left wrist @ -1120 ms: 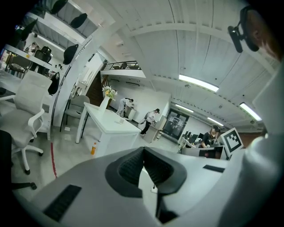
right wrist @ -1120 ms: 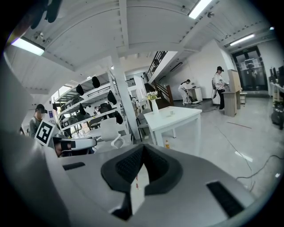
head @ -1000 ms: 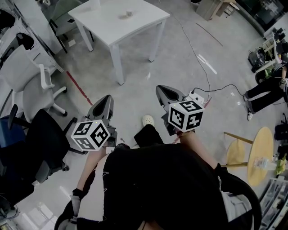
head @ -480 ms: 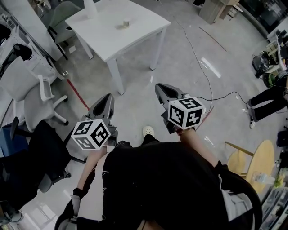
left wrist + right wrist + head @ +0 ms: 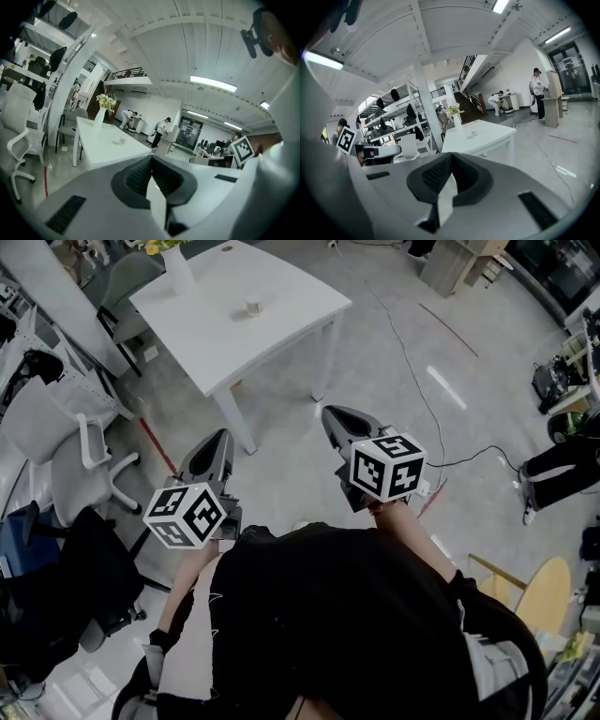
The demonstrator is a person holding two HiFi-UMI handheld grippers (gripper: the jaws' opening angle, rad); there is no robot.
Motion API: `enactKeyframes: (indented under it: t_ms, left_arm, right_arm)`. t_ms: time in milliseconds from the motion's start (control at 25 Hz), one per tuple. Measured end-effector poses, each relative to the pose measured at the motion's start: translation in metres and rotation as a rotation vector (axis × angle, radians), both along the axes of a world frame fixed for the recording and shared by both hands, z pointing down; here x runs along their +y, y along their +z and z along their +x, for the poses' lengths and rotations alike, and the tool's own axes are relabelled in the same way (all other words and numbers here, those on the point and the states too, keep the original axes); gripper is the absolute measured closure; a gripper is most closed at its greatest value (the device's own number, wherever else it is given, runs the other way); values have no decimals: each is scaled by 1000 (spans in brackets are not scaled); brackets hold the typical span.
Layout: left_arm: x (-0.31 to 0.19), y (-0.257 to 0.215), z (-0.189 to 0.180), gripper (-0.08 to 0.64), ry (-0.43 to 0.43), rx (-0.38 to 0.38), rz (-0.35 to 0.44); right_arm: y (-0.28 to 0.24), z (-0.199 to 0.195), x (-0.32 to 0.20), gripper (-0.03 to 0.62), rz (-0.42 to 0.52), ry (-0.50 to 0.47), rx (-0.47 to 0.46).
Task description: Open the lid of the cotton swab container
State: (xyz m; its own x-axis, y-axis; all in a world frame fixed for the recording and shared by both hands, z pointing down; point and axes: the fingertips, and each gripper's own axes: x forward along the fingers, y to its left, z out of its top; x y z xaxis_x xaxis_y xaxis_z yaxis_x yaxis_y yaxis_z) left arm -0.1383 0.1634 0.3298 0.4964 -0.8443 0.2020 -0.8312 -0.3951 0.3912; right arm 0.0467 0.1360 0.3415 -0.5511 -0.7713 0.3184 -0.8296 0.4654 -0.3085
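Observation:
The cotton swab container (image 5: 252, 307) is a small pale tub standing on a white table (image 5: 281, 306) well ahead of me, and it also shows far off in the left gripper view (image 5: 121, 140) and the right gripper view (image 5: 474, 133). My left gripper (image 5: 221, 435) is held out over the floor, short of the table's near corner, shut with nothing in it. My right gripper (image 5: 330, 412) is level with it on the right, likewise shut and empty. In both gripper views the jaws meet tip to tip (image 5: 151, 157) (image 5: 451, 154).
A white vase of flowers (image 5: 176, 268) stands at the table's far left. White office chairs (image 5: 70, 442) and a black chair (image 5: 56, 559) stand on my left. A cable (image 5: 412, 362) trails over the grey floor, and a round wooden side table (image 5: 539, 596) is at lower right.
The table and container have drawn closer, sliding down in the head view as I walk towards them. Both grippers moved forward with me and stayed shut.

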Motion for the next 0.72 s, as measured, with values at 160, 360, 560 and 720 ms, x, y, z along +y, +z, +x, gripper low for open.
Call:
enactKeyframes:
  t_ms: [160,360,560,720]
  left_arm:
    - [-20,-4,12,549,-17,4,17]
    - [-32,-1,21,549,-41,-7,9]
    - [-39,10,21,549,-34,-47,-19]
    - [-48,20,13,549,-50,-63,-47]
  right_arm:
    - [-5,18,-23,589,18,-3,-5]
    - [1,34,-37,589,7,-3,-23]
    - [18,38,-38,589,-33,4,-52]
    - [23,48,-39,589,-45,23,-58]
